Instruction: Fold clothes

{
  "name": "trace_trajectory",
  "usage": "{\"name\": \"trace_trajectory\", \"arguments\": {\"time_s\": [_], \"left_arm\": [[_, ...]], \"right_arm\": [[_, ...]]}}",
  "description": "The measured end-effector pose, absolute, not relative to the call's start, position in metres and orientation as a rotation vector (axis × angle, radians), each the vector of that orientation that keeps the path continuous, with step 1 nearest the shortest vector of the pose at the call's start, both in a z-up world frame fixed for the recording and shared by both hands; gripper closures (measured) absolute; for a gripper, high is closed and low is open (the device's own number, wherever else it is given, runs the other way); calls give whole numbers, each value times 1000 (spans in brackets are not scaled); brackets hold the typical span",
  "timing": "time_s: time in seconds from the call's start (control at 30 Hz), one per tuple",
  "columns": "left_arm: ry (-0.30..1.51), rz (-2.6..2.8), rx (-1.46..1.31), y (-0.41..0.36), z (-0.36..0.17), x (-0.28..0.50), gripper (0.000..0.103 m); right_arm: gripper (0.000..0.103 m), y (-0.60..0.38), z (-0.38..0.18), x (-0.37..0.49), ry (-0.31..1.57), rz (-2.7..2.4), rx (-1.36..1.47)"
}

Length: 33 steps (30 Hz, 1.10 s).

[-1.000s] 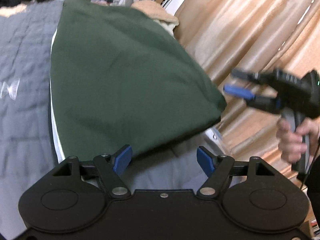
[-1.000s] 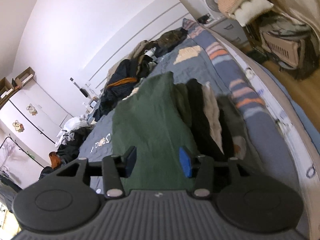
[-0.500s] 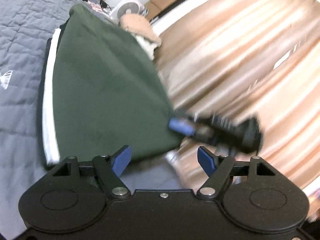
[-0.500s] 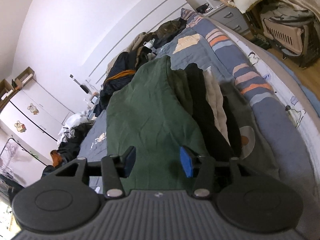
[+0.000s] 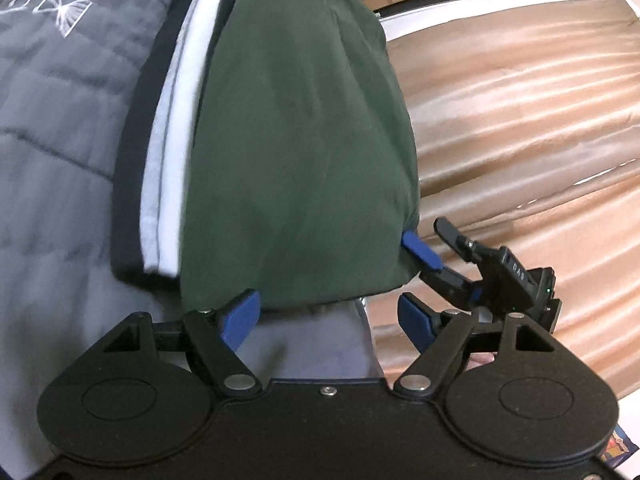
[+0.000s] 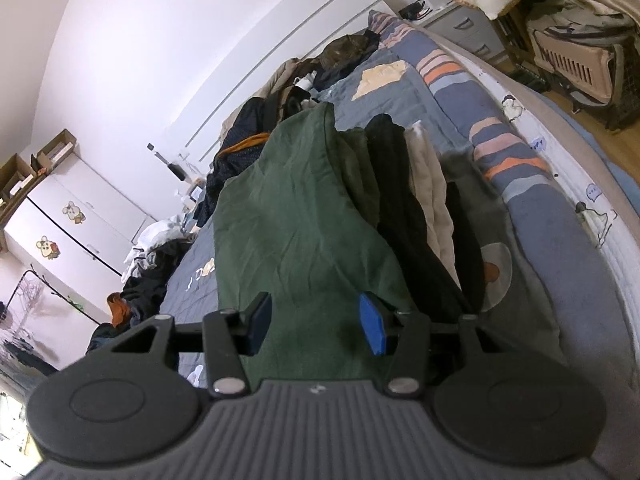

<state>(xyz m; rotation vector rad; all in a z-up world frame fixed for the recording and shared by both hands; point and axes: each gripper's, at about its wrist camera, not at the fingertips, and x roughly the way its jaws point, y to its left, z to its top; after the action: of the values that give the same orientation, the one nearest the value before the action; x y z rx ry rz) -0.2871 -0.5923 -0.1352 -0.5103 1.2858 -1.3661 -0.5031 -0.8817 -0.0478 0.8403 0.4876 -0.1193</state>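
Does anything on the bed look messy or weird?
Yes. Behind the neat green shirt, clothes lie in a jumbled heap against the wall, and more are crumpled at the bed's left edge. Nothing looks spilled or broken.

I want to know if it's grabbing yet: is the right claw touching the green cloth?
Cannot tell. In the left wrist view, the right claw meets the green cloth edge, overlapping.

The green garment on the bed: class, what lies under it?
Under the green garment, white and dark navy folded layers show along its left edge, stacked on the grey quilt. How many pieces lie beneath is hidden.
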Motion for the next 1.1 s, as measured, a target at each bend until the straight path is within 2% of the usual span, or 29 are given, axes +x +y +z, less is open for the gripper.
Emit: {"name": "trace_trajectory", "arguments": {"time_s": [0.3, 0.5, 0.83, 1.03, 1.1], "left_arm": [[1260, -1351, -447, -581, -128, -281, 27], [1260, -1350, -450, -581, -129, -280, 27], [1265, -1367, -429, -580, -126, -278, 27], [1259, -1374, -432, -580, -122, -277, 27], [1254, -1376, -425, -579, -121, -278, 27]], "right_arm": [[54, -890, 1, -489, 455, -65, 791], [54, -910, 24, -438, 498, 35, 740], [55, -932, -15, -374, 652, 136, 724], [59, -969, -39, -368, 561, 114, 841], [70, -980, -46, -364, 551, 96, 873]]}}
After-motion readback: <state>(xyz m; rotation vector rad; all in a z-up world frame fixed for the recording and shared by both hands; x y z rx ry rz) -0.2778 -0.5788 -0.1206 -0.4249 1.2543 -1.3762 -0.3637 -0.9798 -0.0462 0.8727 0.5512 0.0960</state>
